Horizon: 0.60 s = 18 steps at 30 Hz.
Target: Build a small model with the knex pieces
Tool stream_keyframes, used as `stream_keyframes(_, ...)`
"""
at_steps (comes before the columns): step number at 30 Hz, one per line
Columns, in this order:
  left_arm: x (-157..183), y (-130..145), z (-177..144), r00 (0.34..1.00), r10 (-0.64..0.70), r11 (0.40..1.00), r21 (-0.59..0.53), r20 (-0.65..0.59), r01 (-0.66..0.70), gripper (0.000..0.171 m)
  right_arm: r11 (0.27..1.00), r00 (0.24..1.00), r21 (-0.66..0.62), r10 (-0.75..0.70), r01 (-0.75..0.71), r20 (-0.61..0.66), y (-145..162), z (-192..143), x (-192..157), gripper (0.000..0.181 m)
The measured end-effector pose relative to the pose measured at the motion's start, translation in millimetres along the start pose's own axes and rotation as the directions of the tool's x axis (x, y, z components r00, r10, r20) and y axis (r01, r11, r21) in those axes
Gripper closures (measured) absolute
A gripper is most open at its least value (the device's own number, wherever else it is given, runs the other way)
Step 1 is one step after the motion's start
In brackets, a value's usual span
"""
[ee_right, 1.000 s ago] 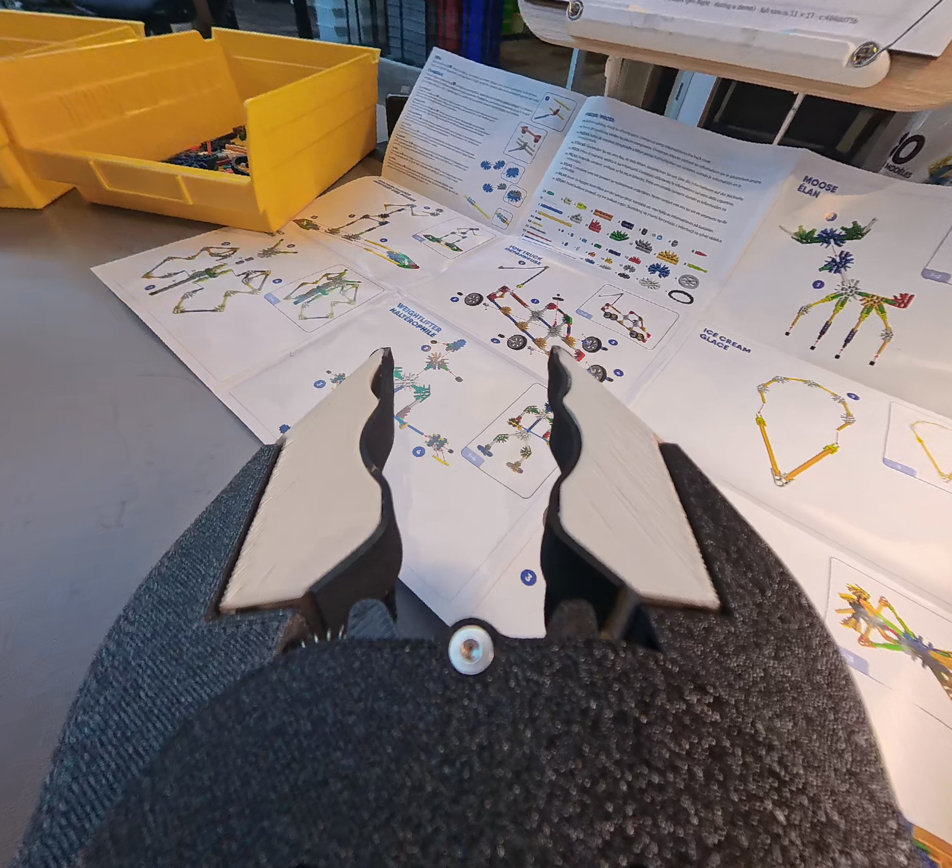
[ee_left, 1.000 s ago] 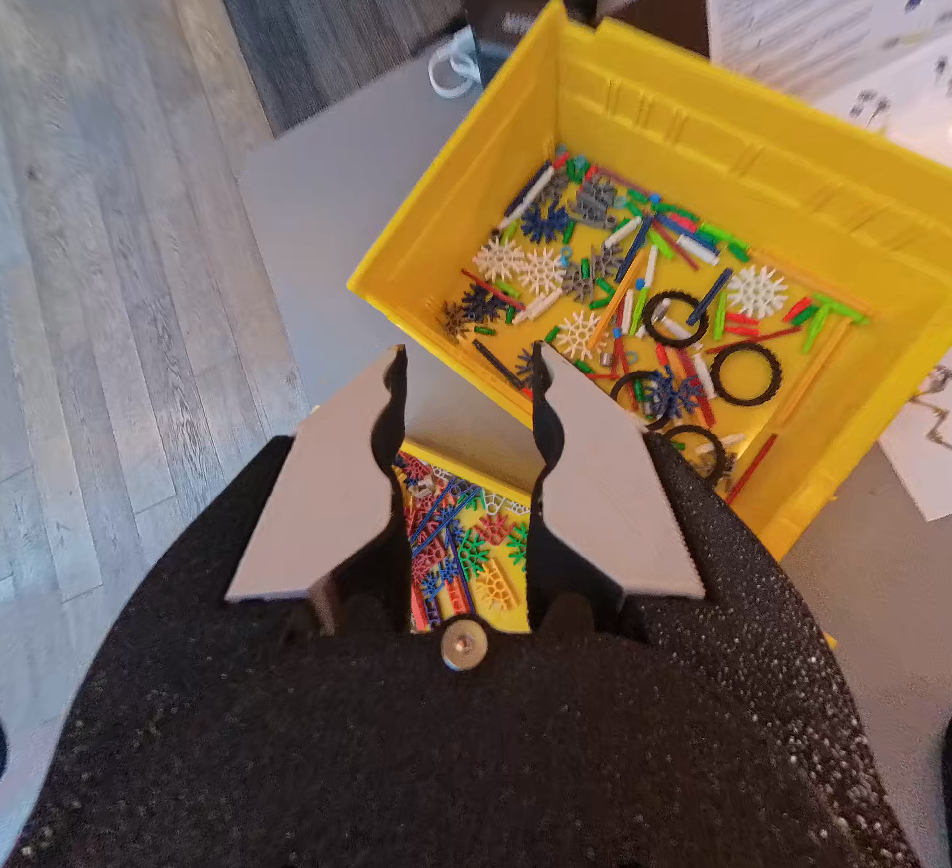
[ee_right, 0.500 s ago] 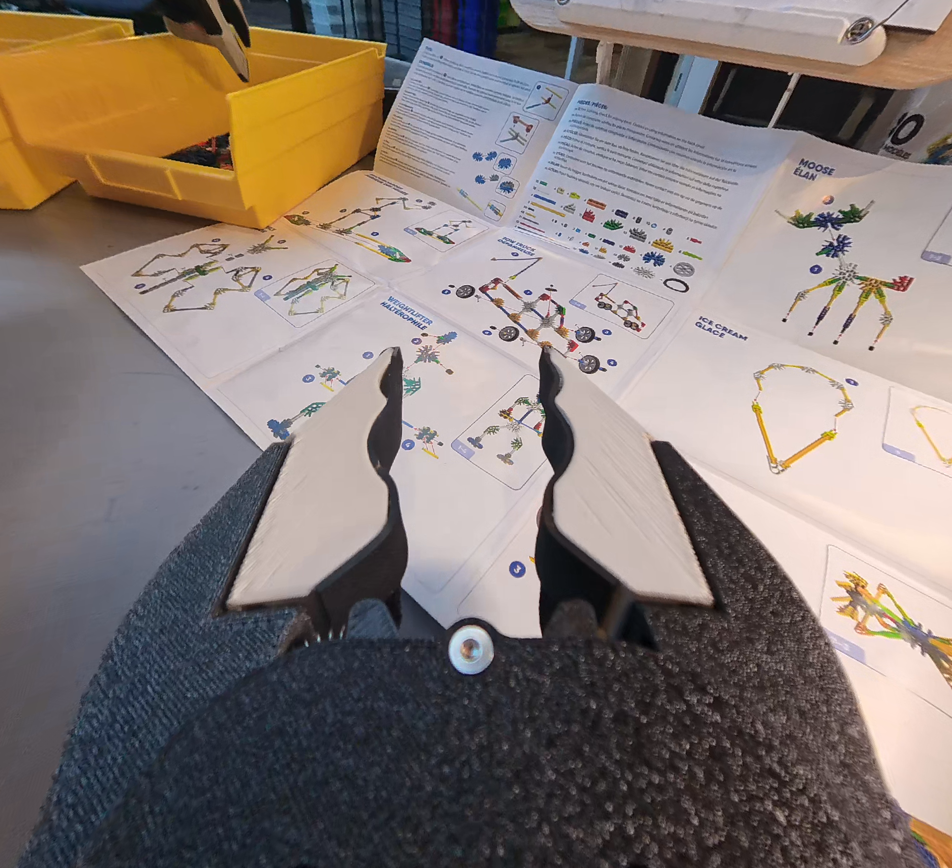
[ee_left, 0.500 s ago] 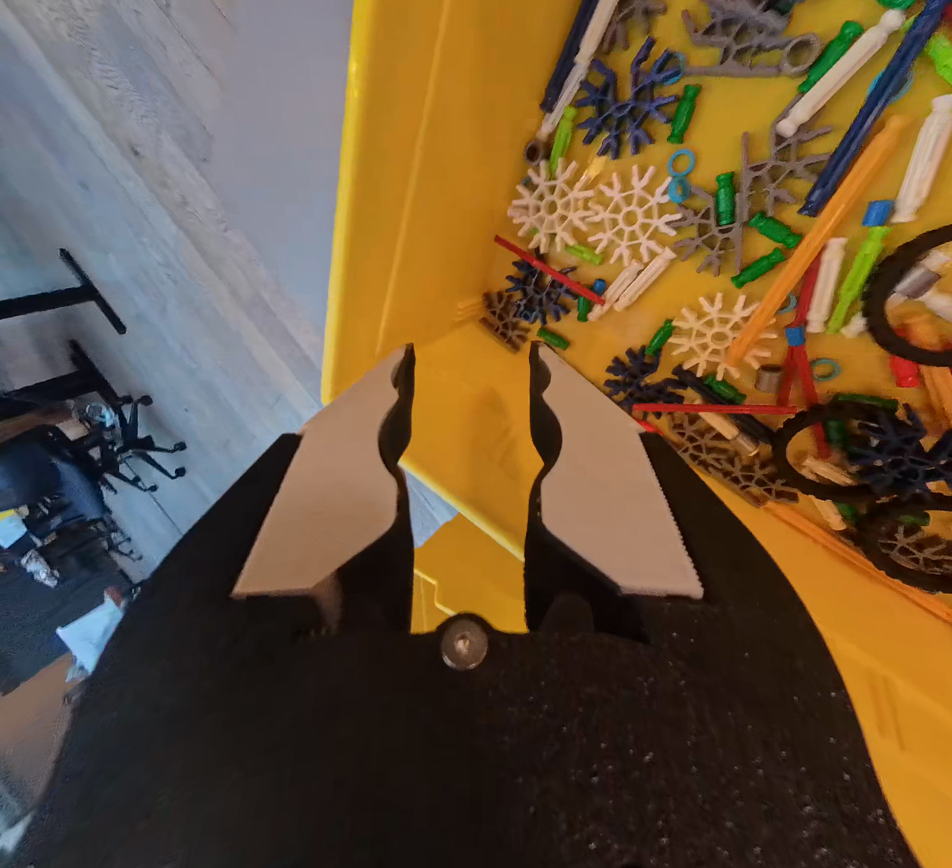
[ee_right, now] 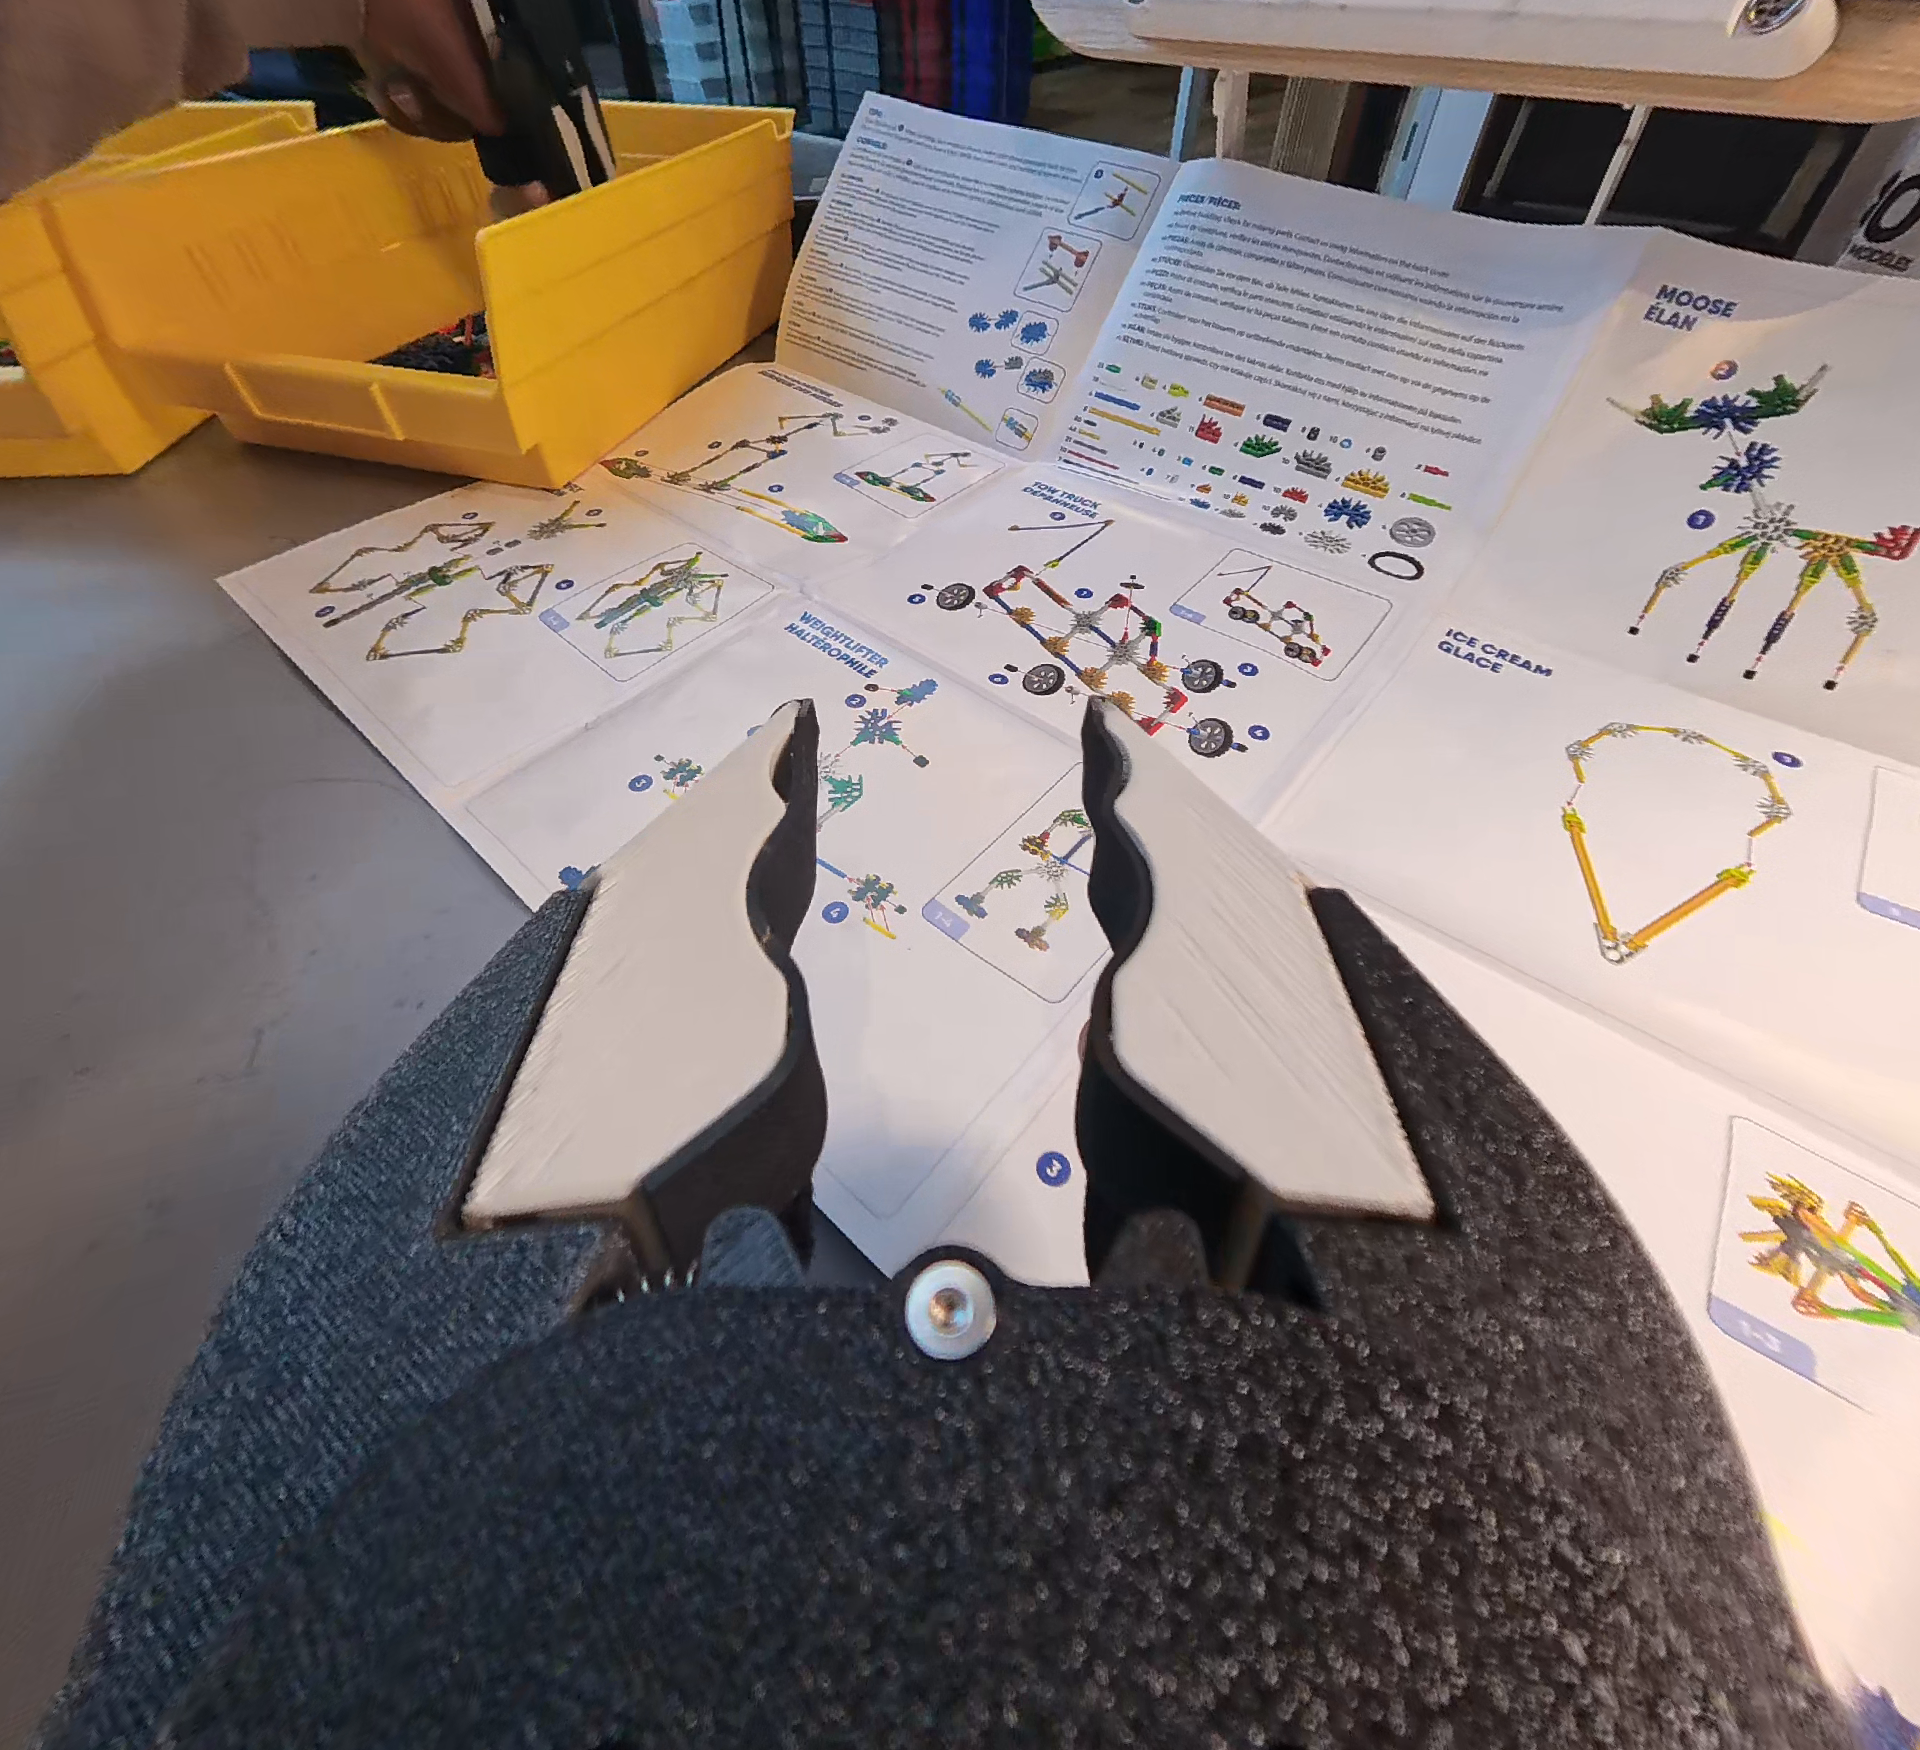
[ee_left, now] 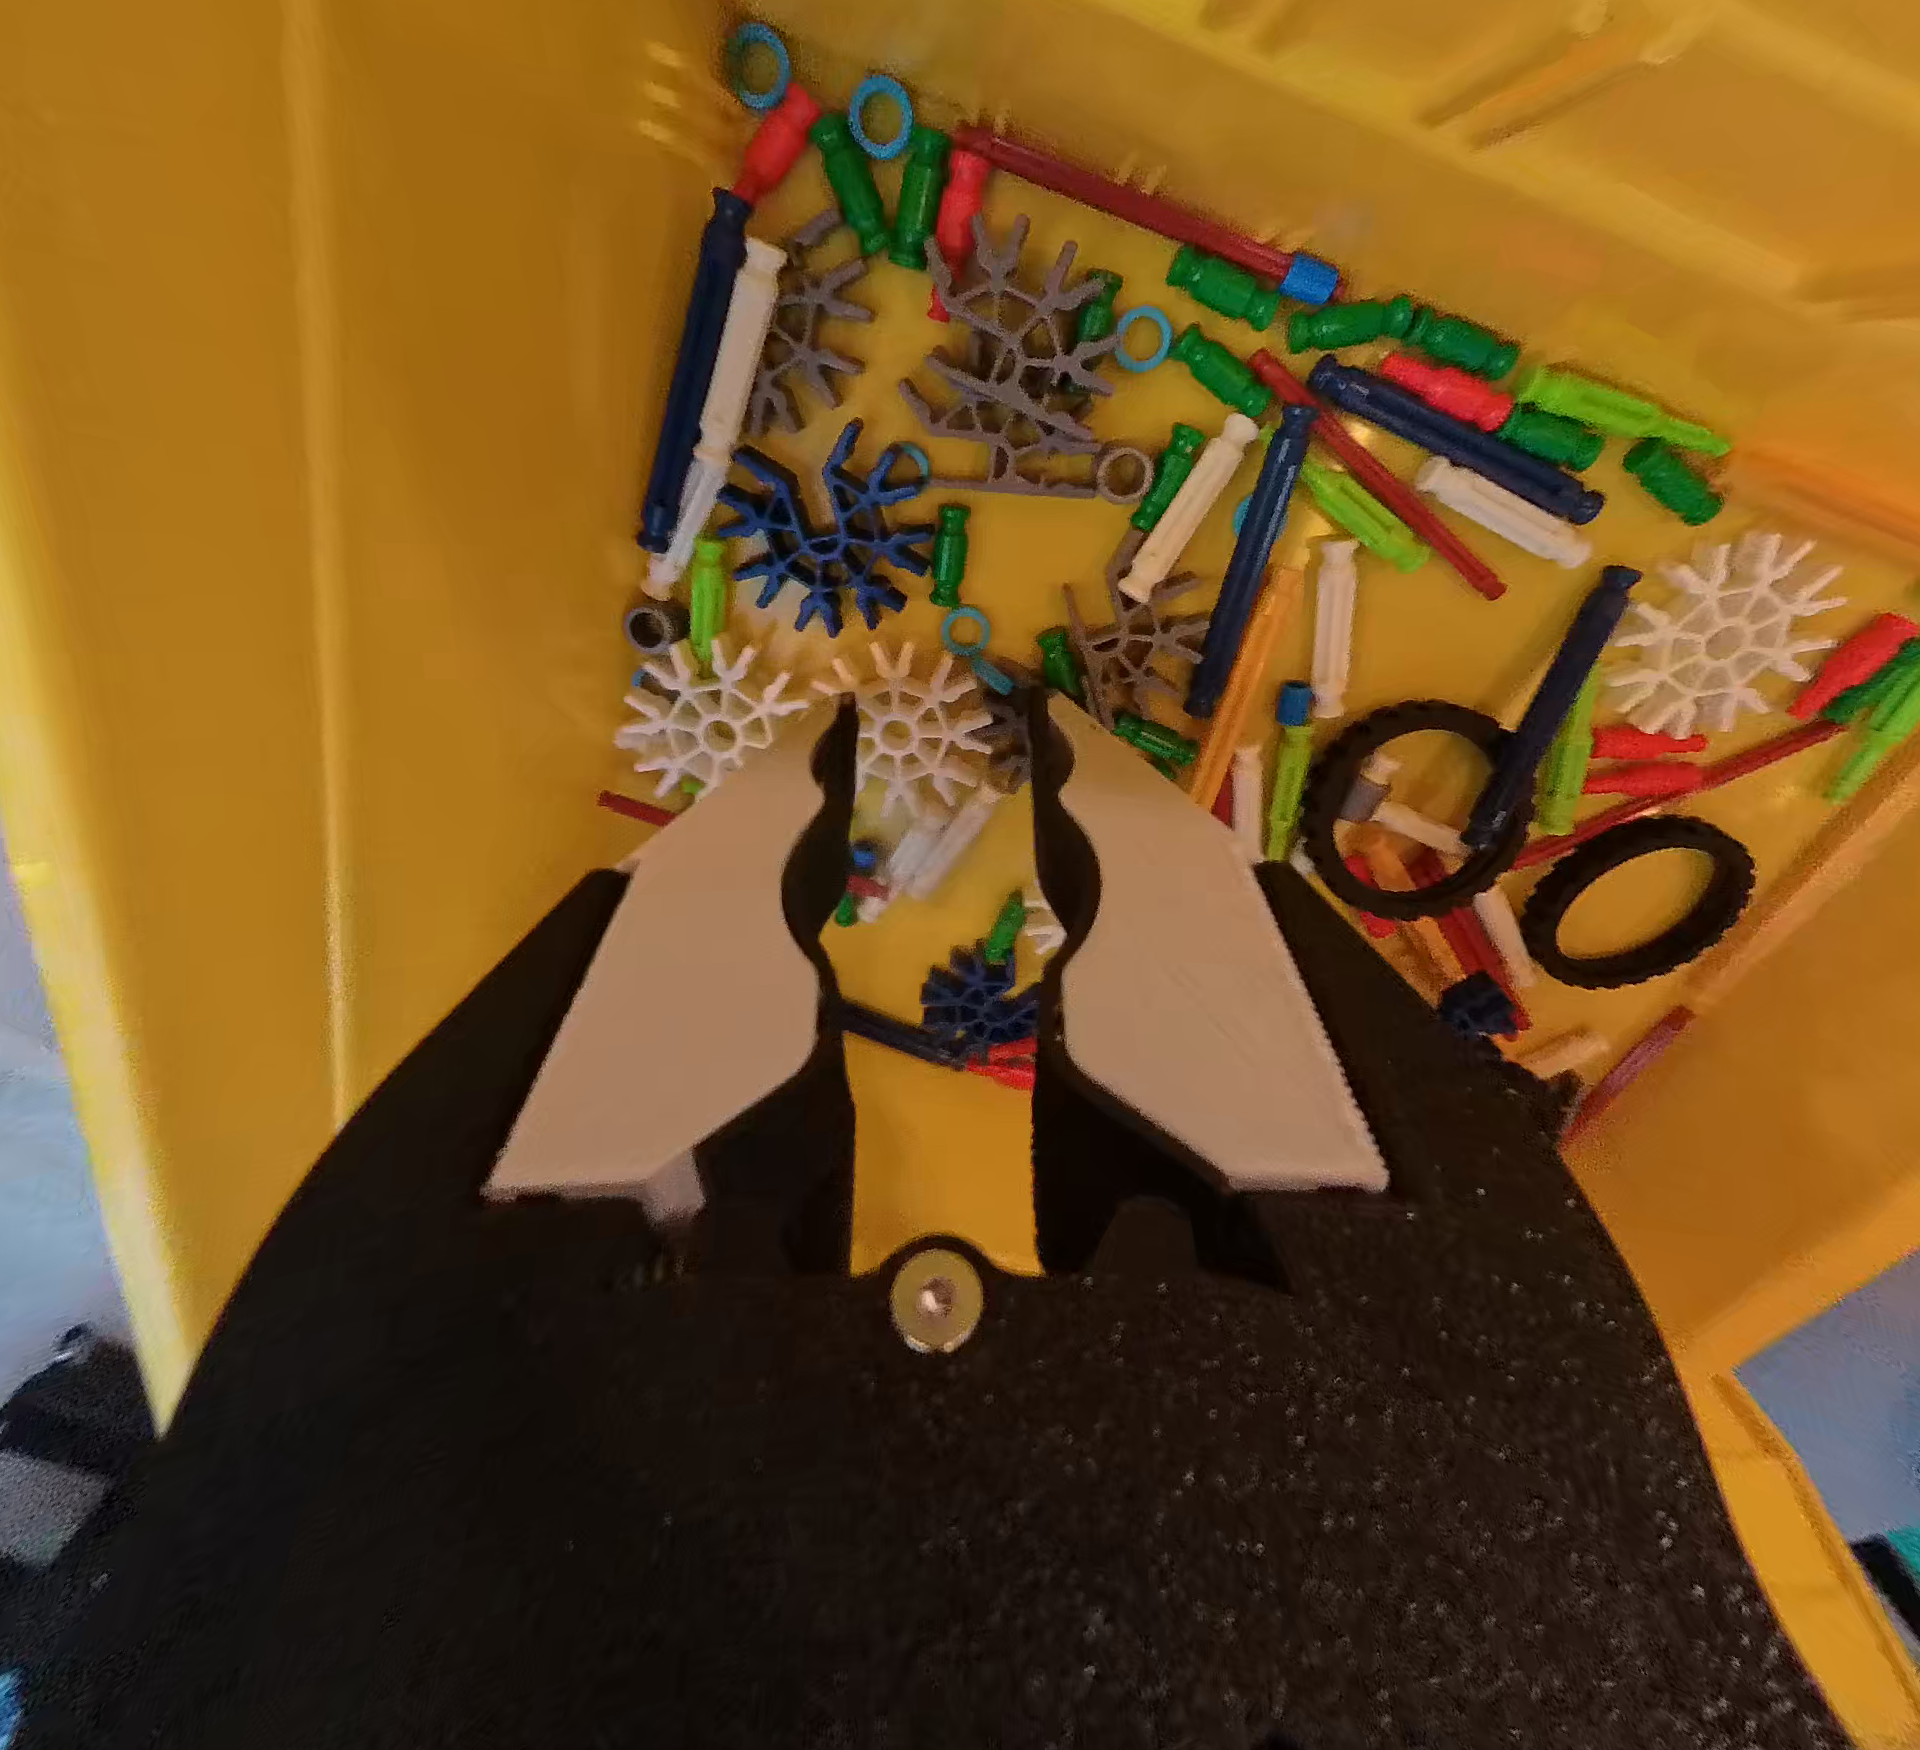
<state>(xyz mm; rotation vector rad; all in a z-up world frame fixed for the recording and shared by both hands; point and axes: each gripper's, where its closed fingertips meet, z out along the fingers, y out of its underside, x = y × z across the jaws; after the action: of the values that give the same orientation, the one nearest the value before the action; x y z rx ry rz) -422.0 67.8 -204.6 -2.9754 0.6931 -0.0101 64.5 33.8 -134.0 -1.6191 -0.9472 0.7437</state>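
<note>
Here, left gripper (ee_left: 938,732) jaws apart, inside yellow bin (ee_left: 312,350), fingertips flanking white snowflake connector (ee_left: 902,736); contact unclear. Lower rim of connector hidden behind fingers; dark blue connector (ee_left: 975,994) half covered. Bin walls blurred. Black tyre rings (ee_left: 1403,827) lie right. Right gripper (ee_right: 945,724) jaws apart, empty, above instruction sheet (ee_right: 1351,765) on grey table (ee_right: 156,869); second bin (ee_right: 94,412) cropped.

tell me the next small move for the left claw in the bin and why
Probably ease the left claw straight down a little and close. It is open inside the yellow bin, and the white snowflake piece sits right between its tips. A second white snowflake piece lies close on the left, so stay centred. The right claw is open over the instruction sheet.
</note>
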Motion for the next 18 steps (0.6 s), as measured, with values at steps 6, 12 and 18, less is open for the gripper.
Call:
stream_keyframes(6, 8.3, 21.8, -1.7, 1.0, 0.011, 0.997, -0.079, -0.017, -0.012, 0.171, 1.0, 1.0, 0.0, -0.007, 0.007, 0.004, 0.0, 0.2, -1.2, 0.131)
stream_keyframes(12, 22.7, 36.6, -18.1, 0.996, 0.086, 0.99, -0.115, 0.028, -0.082, 0.153, 1.0, 1.0, -0.001, -0.023, 0.023, 0.01, -0.1, 0.6, -4.0, 0.131)
stream_keyframes(18, 34.8, 52.6, -15.5, 0.984, 0.177, 0.967, -0.191, 0.027, -0.169, 0.143, 0.999, 0.999, -0.001, -0.037, 0.037, 0.017, -0.4, 1.4, -7.4, 0.132)
